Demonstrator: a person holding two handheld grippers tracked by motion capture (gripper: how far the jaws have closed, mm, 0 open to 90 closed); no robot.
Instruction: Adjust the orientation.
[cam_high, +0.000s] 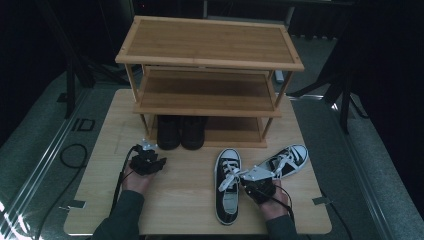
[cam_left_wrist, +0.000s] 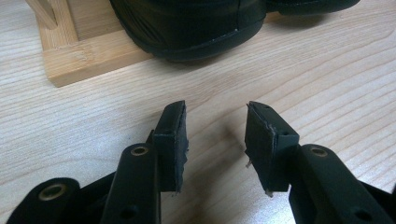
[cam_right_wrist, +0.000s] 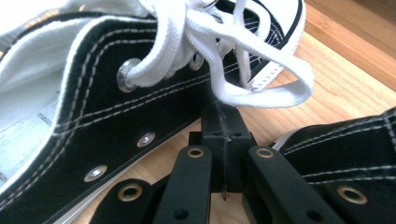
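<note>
Two sneakers lay at lower right of the high view, one (cam_high: 228, 184) pointing up the frame, the other (cam_high: 283, 162) angled toward the right. Between them sat the right gripper (cam_high: 248, 178), its fingers (cam_right_wrist: 212, 140) pressed together with nothing clamped, tips just under a loose lace loop (cam_right_wrist: 261, 79), probably poised to hook or nudge the near sneaker toward the rack (cam_high: 210, 60). At centre left, the left gripper (cam_high: 150, 156) waited with fingers (cam_left_wrist: 170, 140) apart over bare bench (cam_high: 100, 200), facing the black boots (cam_high: 181, 131) parked on the bottom shelf.
</note>
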